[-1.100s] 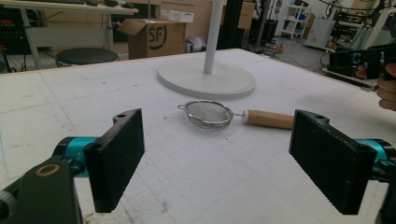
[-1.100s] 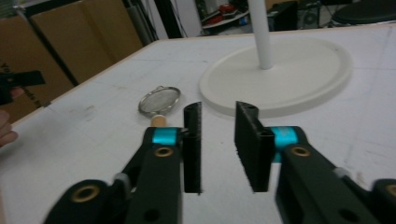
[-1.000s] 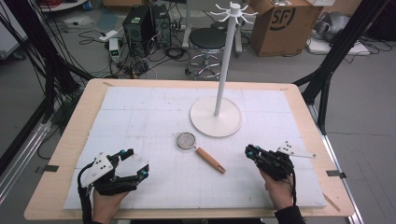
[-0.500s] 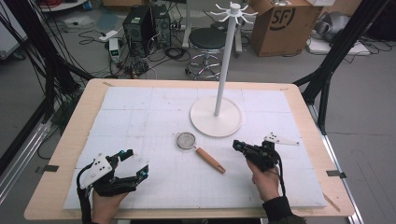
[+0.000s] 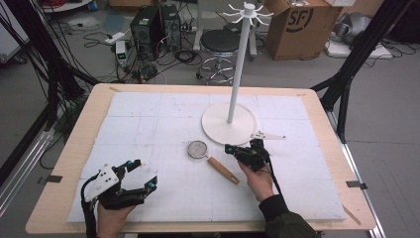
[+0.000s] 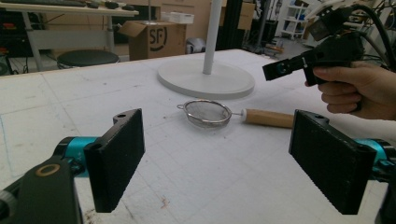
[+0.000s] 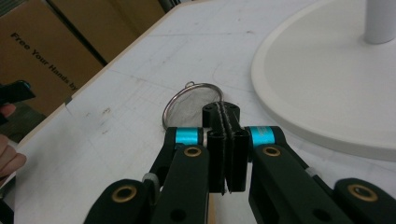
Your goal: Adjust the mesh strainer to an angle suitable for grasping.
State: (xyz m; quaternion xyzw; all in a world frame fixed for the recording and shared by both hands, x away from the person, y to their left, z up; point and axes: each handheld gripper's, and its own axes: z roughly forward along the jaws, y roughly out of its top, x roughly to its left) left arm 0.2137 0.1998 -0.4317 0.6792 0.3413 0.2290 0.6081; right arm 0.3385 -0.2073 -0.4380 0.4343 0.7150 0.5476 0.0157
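Two claws over a desk with a strainer at its middle

Strainer lies flat mid-desk, wooden handle pointing near-right; right claw hovers just right of the mesh, jaws pressed together, empty; left claw sits near-left, jaws wide apart; white stand beyond.

Soft, even light is falling from overhead, leaving only faint shadows on the white counter. All 3 pictures are looking slightly grainy; the nearest jaws are blurring.
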